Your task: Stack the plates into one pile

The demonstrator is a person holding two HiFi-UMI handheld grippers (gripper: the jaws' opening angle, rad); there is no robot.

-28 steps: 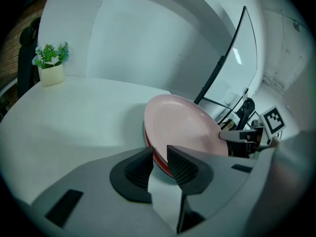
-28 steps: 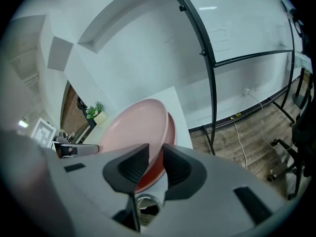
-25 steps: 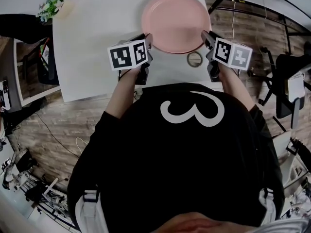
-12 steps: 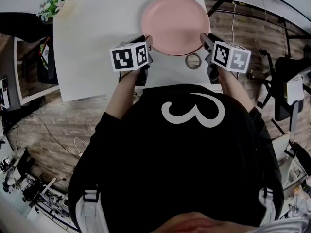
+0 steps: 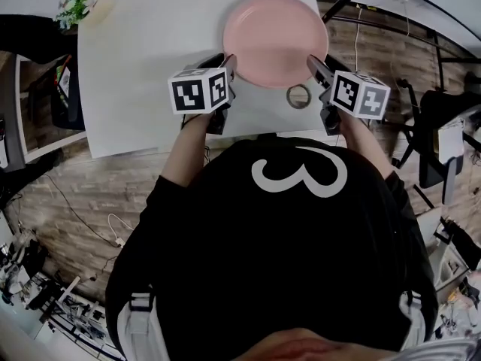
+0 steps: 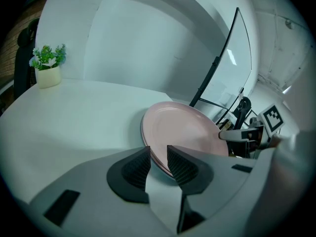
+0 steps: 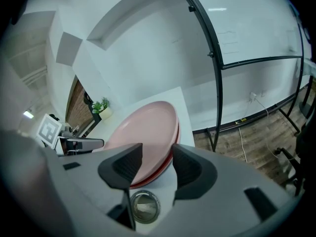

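Left gripper (image 6: 158, 152) is clamped on the near-left rim of the pink plate (image 5: 274, 40). In its own view the rim runs right through the narrow gap and the pads look pressed onto it.

Right gripper (image 7: 157, 149) is a different story. Its jaws have just been opening and now stand wide apart. The near-right rim sits in the gap, but neither pad is squeezing it, so that side is let go.

The pink plate is lying on top of a red plate (image 7: 177, 134). You only see the red one as a thin rim peeking out underneath. The pile sits at the far right corner of the white table (image 5: 150, 66), reaching close to both the far and right edges. So to me the stacking itself looks done already.

The bit that matters for what comes next is that the pile is straight ahead of both grippers, pinched between them. Each one comes in from the near side at a slant. It's a round plate, so no long axis to worry about, and both hands are about equally close. I'd guess the left one just needs to let go, then both back out toward the near edge.

Watch the small ring (image 5: 299, 95) sitting just beside the pile, right under the right gripper's jaws. The little plant (image 5: 79, 2) is way off at the far left corner, no issue.
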